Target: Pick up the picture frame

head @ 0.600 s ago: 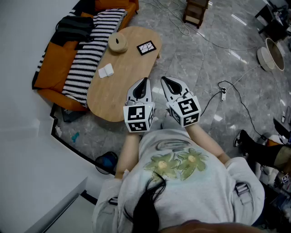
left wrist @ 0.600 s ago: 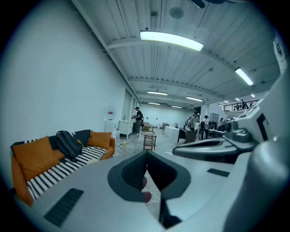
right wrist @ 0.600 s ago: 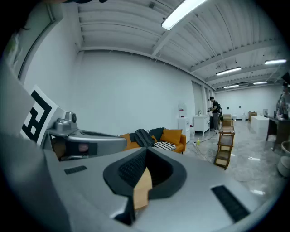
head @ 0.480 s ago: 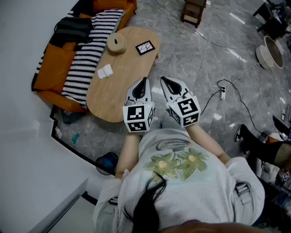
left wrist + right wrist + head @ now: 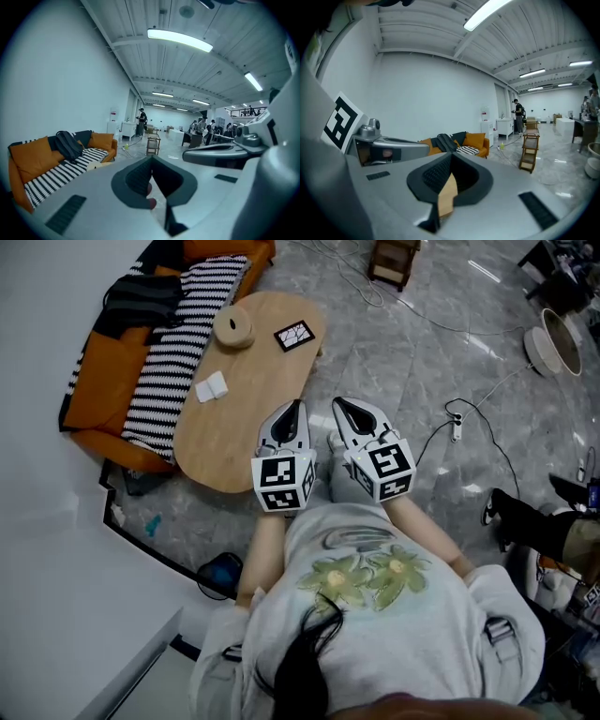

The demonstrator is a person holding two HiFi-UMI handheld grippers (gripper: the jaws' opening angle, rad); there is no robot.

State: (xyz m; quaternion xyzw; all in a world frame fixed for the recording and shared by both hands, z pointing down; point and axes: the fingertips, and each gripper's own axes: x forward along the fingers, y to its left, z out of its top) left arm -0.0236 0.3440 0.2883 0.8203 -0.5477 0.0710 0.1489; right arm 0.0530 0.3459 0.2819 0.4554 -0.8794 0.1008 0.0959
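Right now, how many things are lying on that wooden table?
3: a round tan object at the far end, the picture frame just right of it, and a small white item left of centre.

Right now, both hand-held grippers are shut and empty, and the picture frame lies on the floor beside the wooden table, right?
One slip: the head view shows the picture frame lying on the wooden table, near its far end, not beside it. The left hand-held gripper and right hand-held gripper are shut and empty.
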